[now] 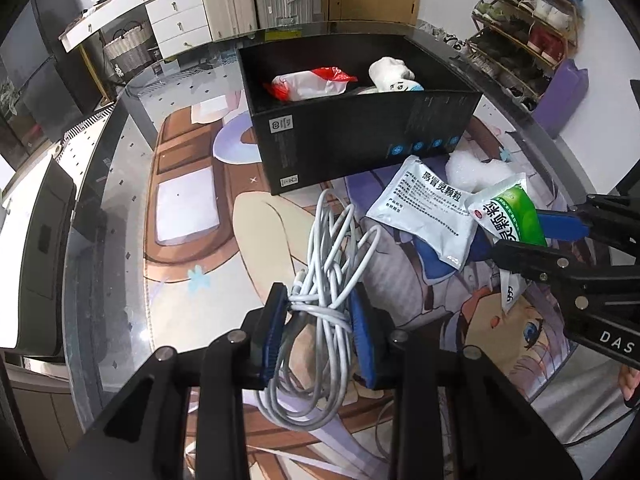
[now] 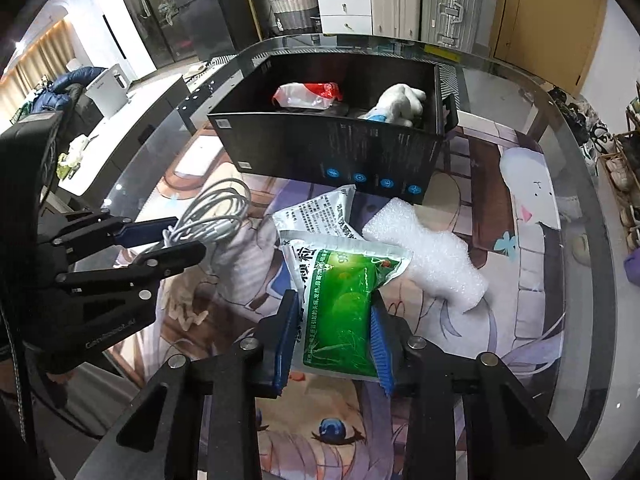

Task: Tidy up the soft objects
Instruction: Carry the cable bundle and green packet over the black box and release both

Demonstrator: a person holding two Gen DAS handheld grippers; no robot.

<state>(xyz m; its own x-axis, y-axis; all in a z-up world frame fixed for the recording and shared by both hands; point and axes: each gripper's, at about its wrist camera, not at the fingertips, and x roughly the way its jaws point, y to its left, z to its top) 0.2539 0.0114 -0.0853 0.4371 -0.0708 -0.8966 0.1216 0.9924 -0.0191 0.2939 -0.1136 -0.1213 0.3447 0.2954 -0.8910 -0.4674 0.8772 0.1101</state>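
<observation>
While your left gripper (image 1: 316, 320) has its jaws nearly closed on the bundle of white cable (image 1: 328, 280), near you on the glass table (image 1: 120, 208), your right gripper (image 2: 334, 332) pinches the green sachet (image 2: 344, 304) with narrow jaws. The white sachet (image 1: 424, 208) and foam piece (image 2: 424, 248) lie just before the black box (image 1: 360, 132), which holds a red-white packet (image 1: 308, 82) and a plush toy (image 1: 394, 74).

White cable (image 1: 328, 264), green-and-white sachet (image 2: 344, 304), black box (image 1: 360, 128), white foam (image 2: 428, 252).
</observation>
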